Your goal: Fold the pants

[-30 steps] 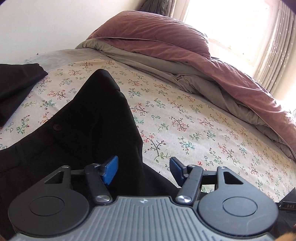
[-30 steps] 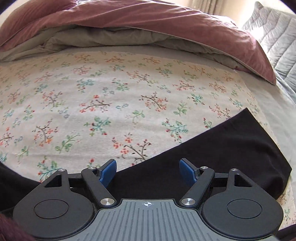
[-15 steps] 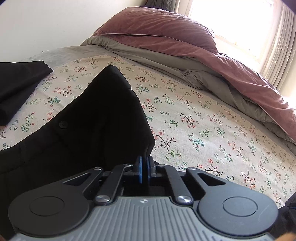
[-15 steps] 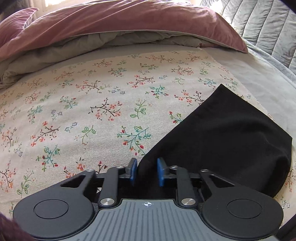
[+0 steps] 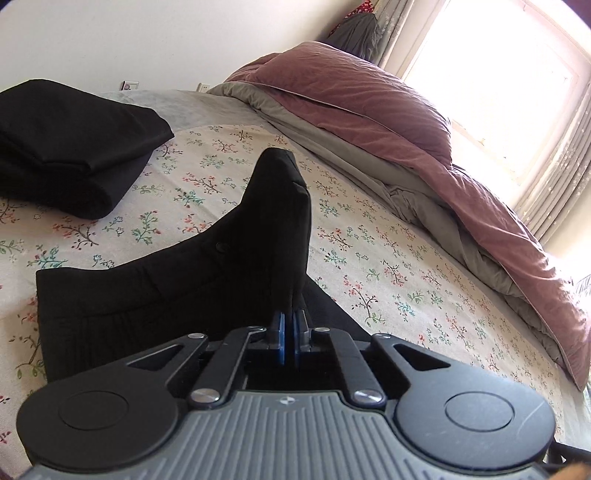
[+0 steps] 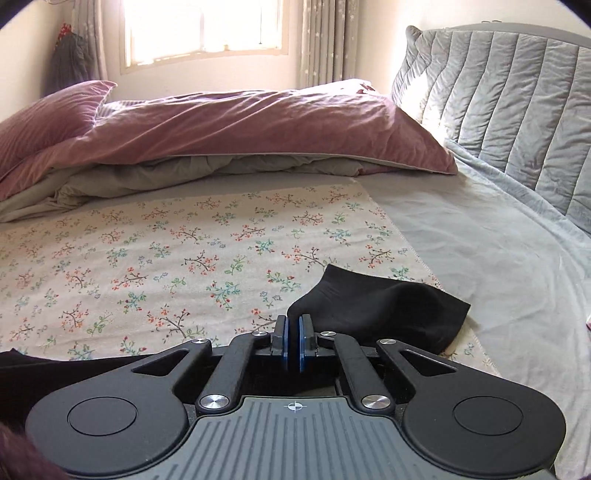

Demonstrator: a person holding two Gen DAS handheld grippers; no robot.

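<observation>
Up close, the left gripper [image 5: 289, 332] has its blue pads pressed together on a fold of the black pants [image 5: 207, 284], so the cloth tents up off the flowered sheet [image 5: 388, 266]. The right gripper [image 6: 292, 338] pinches the pants [image 6: 373, 314] at a leg end near the sheet's edge. Further back a folded black stack [image 5: 70, 147] sits on the left, then the mauve duvet [image 6: 240, 125], the grey headboard [image 6: 509, 107] and the window [image 6: 199, 29].
</observation>
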